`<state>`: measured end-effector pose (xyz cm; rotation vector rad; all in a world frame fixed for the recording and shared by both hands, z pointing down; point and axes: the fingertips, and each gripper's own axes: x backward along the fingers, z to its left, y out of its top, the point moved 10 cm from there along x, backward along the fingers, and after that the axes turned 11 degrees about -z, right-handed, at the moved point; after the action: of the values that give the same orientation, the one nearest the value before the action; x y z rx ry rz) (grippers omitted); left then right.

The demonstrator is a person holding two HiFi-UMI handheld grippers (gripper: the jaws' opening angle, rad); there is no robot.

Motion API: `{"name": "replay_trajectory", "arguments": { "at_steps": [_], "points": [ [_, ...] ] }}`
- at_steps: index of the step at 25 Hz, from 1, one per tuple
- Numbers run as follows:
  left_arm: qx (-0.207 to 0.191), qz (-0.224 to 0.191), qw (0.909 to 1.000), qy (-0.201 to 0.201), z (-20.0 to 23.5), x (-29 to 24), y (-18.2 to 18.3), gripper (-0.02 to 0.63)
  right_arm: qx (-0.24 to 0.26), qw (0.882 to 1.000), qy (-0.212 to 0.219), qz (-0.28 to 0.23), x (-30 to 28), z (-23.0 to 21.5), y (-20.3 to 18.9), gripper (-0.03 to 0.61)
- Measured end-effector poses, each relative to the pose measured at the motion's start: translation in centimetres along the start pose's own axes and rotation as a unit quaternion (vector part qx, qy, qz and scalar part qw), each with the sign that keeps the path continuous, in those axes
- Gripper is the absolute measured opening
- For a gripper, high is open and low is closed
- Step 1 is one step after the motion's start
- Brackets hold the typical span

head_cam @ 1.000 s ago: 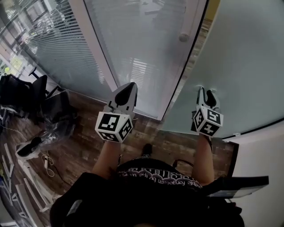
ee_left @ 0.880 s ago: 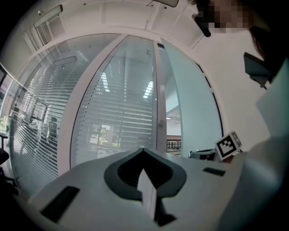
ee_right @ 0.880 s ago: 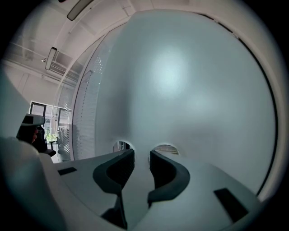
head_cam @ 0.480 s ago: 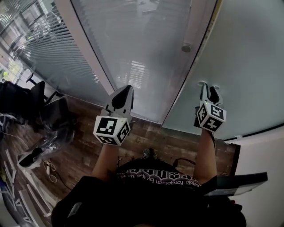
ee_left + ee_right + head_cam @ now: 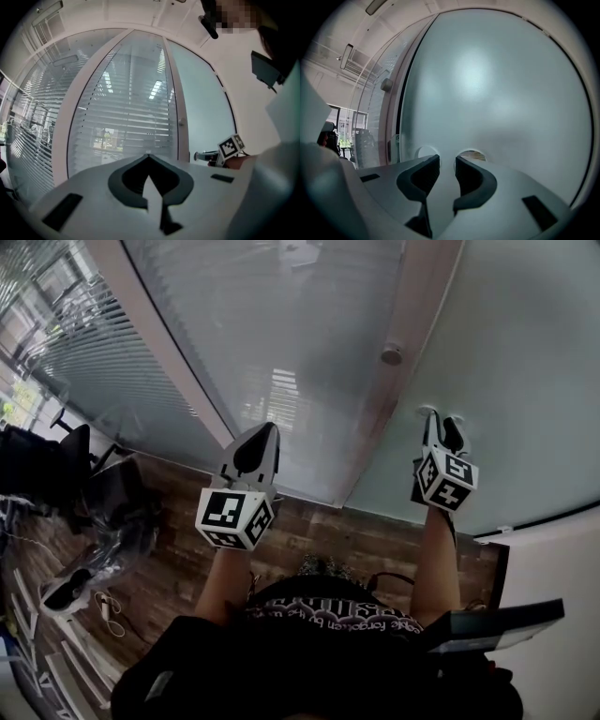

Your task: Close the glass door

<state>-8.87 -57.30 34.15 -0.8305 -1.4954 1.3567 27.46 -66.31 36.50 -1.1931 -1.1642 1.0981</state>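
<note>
Two round clear spots [image 5: 471,154] are showing in the frosting of the glass door [image 5: 525,381], which is filling the right half of the head view. Its left edge is running just beside a pale frame post [image 5: 412,324], with a thin dark gap [image 5: 400,117] between them. Facing the pane, the right gripper [image 5: 446,160] is holding its fingers a little apart with nothing gripped, its tips close to the clear spots; whether they are touching the glass I cannot tell. A round knob [image 5: 391,355] is sticking out of the post near the door's edge. Left of the post, a fixed glass panel with horizontal blinds [image 5: 281,324] is standing ahead of the left gripper [image 5: 148,158], whose fingers are pressed together at the tips, pinching nothing. Wood-pattern floor [image 5: 375,540] is lying below, with black office chairs [image 5: 56,465] well off to the left and a white wall [image 5: 562,577] at the right. The right gripper view alone is showing the clear spots. The left gripper view alone is showing the right gripper side-on, with its marker cube [image 5: 232,146]. The head view alone is taking in the floor.
</note>
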Motion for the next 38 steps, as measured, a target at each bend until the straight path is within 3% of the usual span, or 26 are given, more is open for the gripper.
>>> {"name": "replay_trajectory", "arguments": {
  "at_steps": [28, 34, 38],
  "points": [
    [0.003, -0.004, 1.0, -0.004, 0.2, -0.9, 0.3, -0.002, 0.005, 1.0, 0.0, -0.004, 0.1, -0.1, 0.2, 0.107],
    [0.012, -0.007, 0.9998, -0.017, -1.0, -1.3, 0.6, -0.002, -0.002, 0.997, 0.034, -0.074, 4.9, 0.1, 2.4, 0.107],
    [0.016, -0.007, 0.9994, -0.029, -2.3, -1.6, 0.6, -0.002, 0.042, 0.991, 0.059, -0.112, 7.9, 0.8, 3.8, 0.095]
  ]
}}
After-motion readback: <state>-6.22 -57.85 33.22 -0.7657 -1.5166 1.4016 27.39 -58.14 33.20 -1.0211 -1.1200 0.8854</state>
